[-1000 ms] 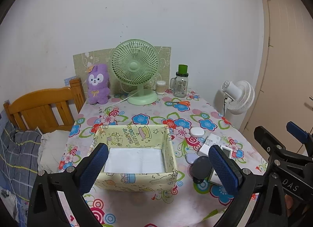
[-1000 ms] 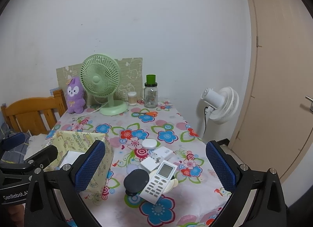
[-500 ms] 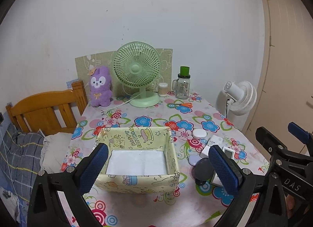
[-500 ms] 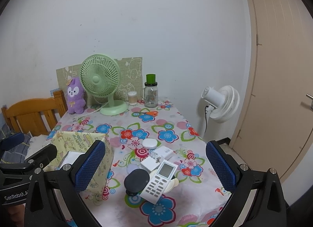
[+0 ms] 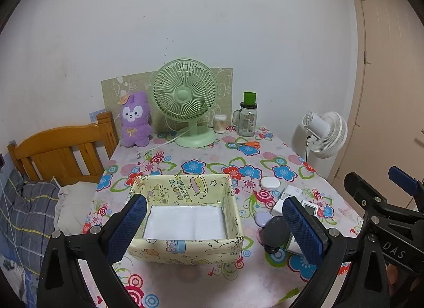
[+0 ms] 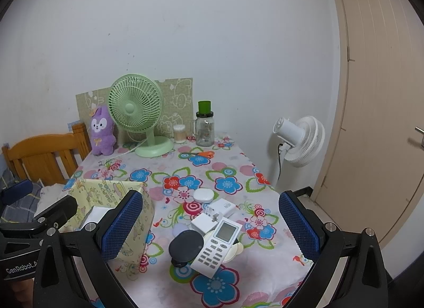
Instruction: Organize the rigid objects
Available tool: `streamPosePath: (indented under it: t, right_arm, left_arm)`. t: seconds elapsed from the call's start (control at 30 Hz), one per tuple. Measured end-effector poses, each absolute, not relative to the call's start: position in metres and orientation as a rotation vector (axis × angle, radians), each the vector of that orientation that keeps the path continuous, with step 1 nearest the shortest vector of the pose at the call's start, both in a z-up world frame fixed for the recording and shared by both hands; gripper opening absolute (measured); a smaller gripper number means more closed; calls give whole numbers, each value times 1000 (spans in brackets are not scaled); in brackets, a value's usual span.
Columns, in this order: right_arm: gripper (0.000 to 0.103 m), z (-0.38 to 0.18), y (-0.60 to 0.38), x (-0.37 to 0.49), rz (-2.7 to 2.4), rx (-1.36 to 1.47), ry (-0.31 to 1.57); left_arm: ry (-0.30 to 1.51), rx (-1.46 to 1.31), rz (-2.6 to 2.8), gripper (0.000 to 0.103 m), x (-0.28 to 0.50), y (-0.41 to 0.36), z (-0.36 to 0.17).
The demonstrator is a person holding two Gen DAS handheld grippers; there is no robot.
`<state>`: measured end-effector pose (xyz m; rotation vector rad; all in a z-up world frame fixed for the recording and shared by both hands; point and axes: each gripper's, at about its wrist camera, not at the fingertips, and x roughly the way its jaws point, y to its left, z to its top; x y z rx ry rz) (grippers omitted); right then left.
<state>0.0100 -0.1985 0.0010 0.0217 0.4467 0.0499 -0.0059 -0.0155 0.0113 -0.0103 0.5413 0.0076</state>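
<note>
1. The left gripper point(image 5: 214, 225) is wide open and holds nothing; it hangs over the yellow box point(image 5: 185, 194) on the flowery table point(image 6: 228, 164).
2. The right gripper point(image 6: 209, 225) is wide open too, with nothing in it; it hangs over a little pile of things beside the box.
3. In the pile, the white remote point(image 6: 217, 247) lies partly on a black round thing point(image 6: 185, 245); white plugs point(image 6: 212, 213) and a white oval case point(image 6: 203, 195) sit just behind.
4. The box has only white paper point(image 5: 185, 221) in it.
</note>
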Motion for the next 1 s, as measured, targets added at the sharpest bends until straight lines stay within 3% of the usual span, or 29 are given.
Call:
streamPosePath:
  t: [1.0]
  right_arm:
    - [103, 1, -197, 14, 51, 29, 449]
  left_arm:
    - [530, -5, -1, 103, -3, -18, 10]
